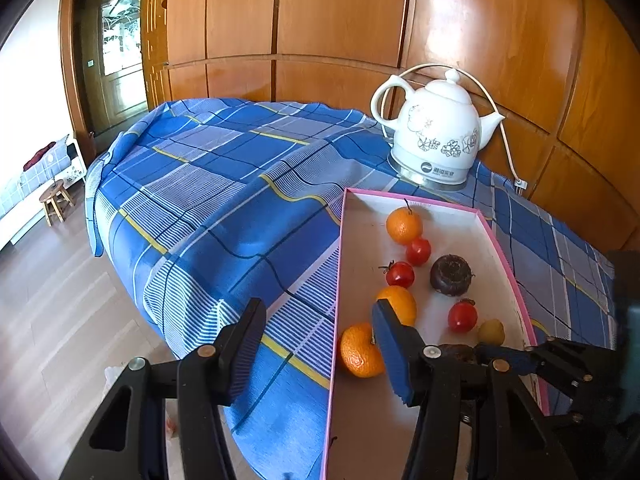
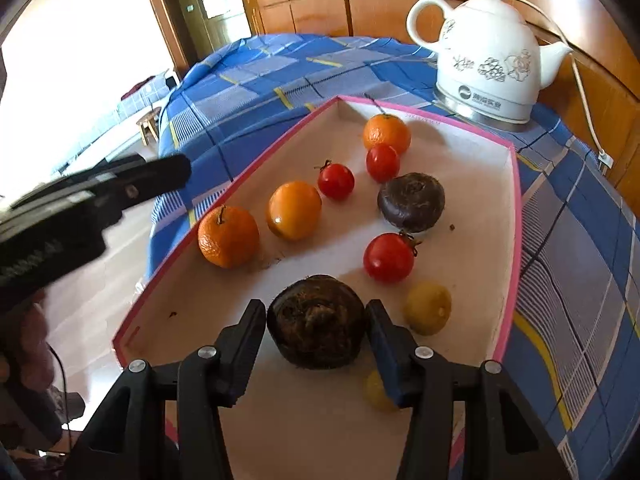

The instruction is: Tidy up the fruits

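Wood-panelled cabinets [image 1: 344, 12] fill the top of both views, and below them a table draped in a blue checked cloth [image 1: 224, 184] runs across the middle of each frame. On the cloth toward the upper right stands a white ceramic kettle [image 2: 490, 56] with a grey floral print, its cord trailing down the right side. Just in front of it lies a shallow pink-rimmed tray [image 2: 516, 216] holding the fruit. Low in the centre of the right wrist view, the right gripper [image 2: 316, 332] has its jaws closed against both sides of a dark brown round fruit [image 2: 316, 328] that sits on the tray floor. A second dark fruit [image 2: 412, 202] lies further up the tray, right of centre. Three oranges [image 2: 228, 236] lie along the tray's left side and far corner, three red tomatoes [image 2: 388, 258] sit among them, and a small yellow fruit [image 2: 428, 308] rests just right of the gripped one. In the left wrist view the left gripper [image 1: 316, 344] is spread wide and holds nothing, straddling the tray's left wall at the lower centre.
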